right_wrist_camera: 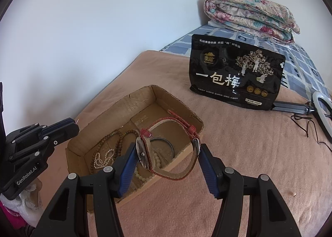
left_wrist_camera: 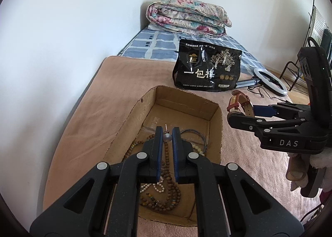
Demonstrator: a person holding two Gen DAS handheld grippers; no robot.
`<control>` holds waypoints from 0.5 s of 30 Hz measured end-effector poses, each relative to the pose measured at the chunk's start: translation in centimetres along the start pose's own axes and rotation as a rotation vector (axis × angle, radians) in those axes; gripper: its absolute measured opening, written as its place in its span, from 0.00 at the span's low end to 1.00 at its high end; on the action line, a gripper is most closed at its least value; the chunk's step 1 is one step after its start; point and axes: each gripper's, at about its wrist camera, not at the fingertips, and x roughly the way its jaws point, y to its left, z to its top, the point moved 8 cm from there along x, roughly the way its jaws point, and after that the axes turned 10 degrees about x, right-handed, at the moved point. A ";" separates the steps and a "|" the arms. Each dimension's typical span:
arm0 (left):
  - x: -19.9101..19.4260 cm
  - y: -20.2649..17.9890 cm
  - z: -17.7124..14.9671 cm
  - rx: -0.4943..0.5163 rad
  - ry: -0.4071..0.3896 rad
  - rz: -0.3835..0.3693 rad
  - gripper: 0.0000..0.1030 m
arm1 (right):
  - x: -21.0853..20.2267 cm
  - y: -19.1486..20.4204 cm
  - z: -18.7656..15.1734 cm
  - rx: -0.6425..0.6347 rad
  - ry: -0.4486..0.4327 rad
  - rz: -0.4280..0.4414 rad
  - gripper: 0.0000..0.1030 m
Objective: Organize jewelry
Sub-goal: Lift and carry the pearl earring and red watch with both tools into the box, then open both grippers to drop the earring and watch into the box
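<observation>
An open cardboard box (left_wrist_camera: 215,133) (right_wrist_camera: 145,95) sits on the pink blanket. It holds brown bead strands (left_wrist_camera: 166,176) (right_wrist_camera: 122,139), a white pearl string (left_wrist_camera: 153,187) (right_wrist_camera: 101,160) and a thin metal bangle (left_wrist_camera: 200,135) (right_wrist_camera: 166,143). My left gripper (left_wrist_camera: 167,133) is shut on a small pearl earring (left_wrist_camera: 167,136) above the box; it also shows in the right wrist view (right_wrist_camera: 72,123). My right gripper (right_wrist_camera: 168,149) is shut on a red-strapped watch (right_wrist_camera: 145,154) over the box's right rim; both show in the left wrist view (left_wrist_camera: 238,110).
A black snack bag (left_wrist_camera: 207,68) (right_wrist_camera: 236,73) stands behind the box. A ring light (left_wrist_camera: 269,81) (right_wrist_camera: 323,110) with cable lies at the right. A folded floral quilt (left_wrist_camera: 186,16) (right_wrist_camera: 249,14) lies at the far end by the white wall.
</observation>
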 end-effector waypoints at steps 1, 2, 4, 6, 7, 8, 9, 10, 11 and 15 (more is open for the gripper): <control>0.1 0.1 -0.1 -0.004 0.002 0.001 0.07 | 0.3 0.2 0.0 -0.001 0.003 0.002 0.59; 0.1 0.3 -0.1 -0.009 0.004 0.001 0.07 | 0.6 0.4 0.1 -0.001 0.006 0.004 0.59; 0.2 0.6 -0.3 -0.016 0.008 0.000 0.07 | 1.0 0.7 0.1 0.000 0.010 0.007 0.59; 0.2 0.7 -0.4 -0.021 0.010 -0.001 0.07 | 1.5 1.0 0.1 0.000 0.016 0.012 0.59; 0.2 0.8 -0.5 -0.023 0.013 -0.001 0.07 | 1.7 1.1 0.0 0.001 0.019 0.014 0.59; 0.3 0.8 -0.6 -0.023 0.016 0.000 0.07 | 1.9 1.2 0.0 0.001 0.021 0.016 0.59; 0.4 0.8 -0.7 -0.023 0.020 -0.001 0.07 | 2.1 1.3 0.0 0.002 0.023 0.017 0.59; 0.4 0.8 -0.7 -0.021 0.023 -0.002 0.07 | 2.3 1.4 0.0 0.003 0.025 0.019 0.59; 0.4 0.8 -0.7 -0.019 0.025 -0.002 0.07 | 2.5 1.5 0.0 0.004 0.027 0.020 0.59; 0.4 0.8 -0.7 -0.018 0.024 -0.002 0.07 | 3.0 1.7 -0.1 0.004 0.039 0.029 0.59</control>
